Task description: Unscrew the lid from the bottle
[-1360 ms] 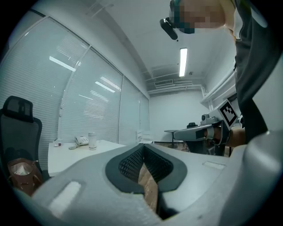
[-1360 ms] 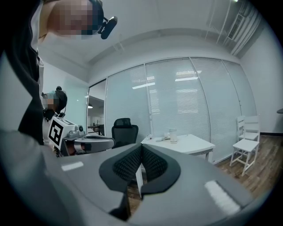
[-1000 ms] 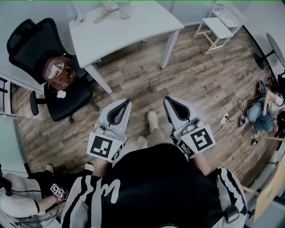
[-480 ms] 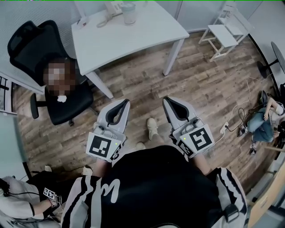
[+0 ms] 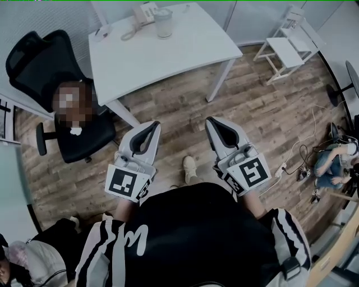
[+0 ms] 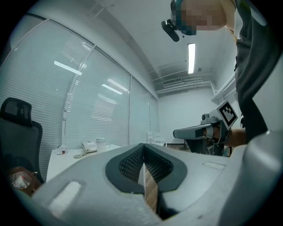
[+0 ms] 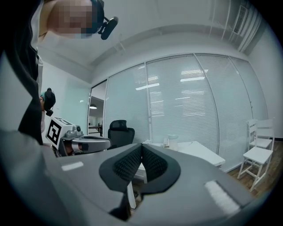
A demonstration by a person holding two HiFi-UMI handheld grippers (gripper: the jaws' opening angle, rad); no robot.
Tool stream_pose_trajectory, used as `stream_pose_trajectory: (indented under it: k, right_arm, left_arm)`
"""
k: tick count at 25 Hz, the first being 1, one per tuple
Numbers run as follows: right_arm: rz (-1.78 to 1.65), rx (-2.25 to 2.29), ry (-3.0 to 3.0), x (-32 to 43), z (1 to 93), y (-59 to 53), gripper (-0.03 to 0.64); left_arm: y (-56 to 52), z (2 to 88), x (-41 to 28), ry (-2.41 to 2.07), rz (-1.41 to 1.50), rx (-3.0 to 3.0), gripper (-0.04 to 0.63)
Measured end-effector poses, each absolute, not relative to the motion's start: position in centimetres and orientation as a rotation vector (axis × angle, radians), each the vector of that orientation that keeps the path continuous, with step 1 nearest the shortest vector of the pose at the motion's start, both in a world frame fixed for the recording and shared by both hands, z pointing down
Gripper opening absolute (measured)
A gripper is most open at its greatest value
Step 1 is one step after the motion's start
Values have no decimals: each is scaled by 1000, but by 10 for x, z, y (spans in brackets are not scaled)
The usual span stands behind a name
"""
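Observation:
A pale, lidded bottle (image 5: 163,21) stands upright at the far side of the white table (image 5: 185,45), next to a white desk phone (image 5: 146,12). It shows small in the left gripper view as the bottle (image 6: 101,144) and in the right gripper view as the bottle (image 7: 172,142). My left gripper (image 5: 155,125) and right gripper (image 5: 209,121) are held level in front of the person's body, over the wood floor, well short of the table. Both are shut with nothing between the jaws.
A black office chair (image 5: 53,84) with a brown bag on its seat stands left of the table. A white small chair (image 5: 289,47) is at the right. Cables and a power strip (image 5: 279,167) lie on the floor at the right. Another person crouches at lower left.
The person has stepped toward the table, so table, bottle and phone have come further into the head view. Both grippers stay shut and side by side.

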State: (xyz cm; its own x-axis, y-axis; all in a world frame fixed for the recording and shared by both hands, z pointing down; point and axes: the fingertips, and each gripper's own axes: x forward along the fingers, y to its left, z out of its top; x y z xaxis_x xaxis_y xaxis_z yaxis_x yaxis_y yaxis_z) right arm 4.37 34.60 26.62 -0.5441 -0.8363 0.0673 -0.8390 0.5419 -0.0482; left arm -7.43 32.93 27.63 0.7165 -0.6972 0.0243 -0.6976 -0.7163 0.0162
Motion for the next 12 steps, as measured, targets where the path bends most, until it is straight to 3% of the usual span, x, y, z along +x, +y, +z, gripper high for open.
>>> stream_pose_trajectory:
  k: [12]
  right_arm:
    - [84,1409,-2770,66,257,273,2]
  left_arm:
    - [257,271,-46,-1229,14,2861,0]
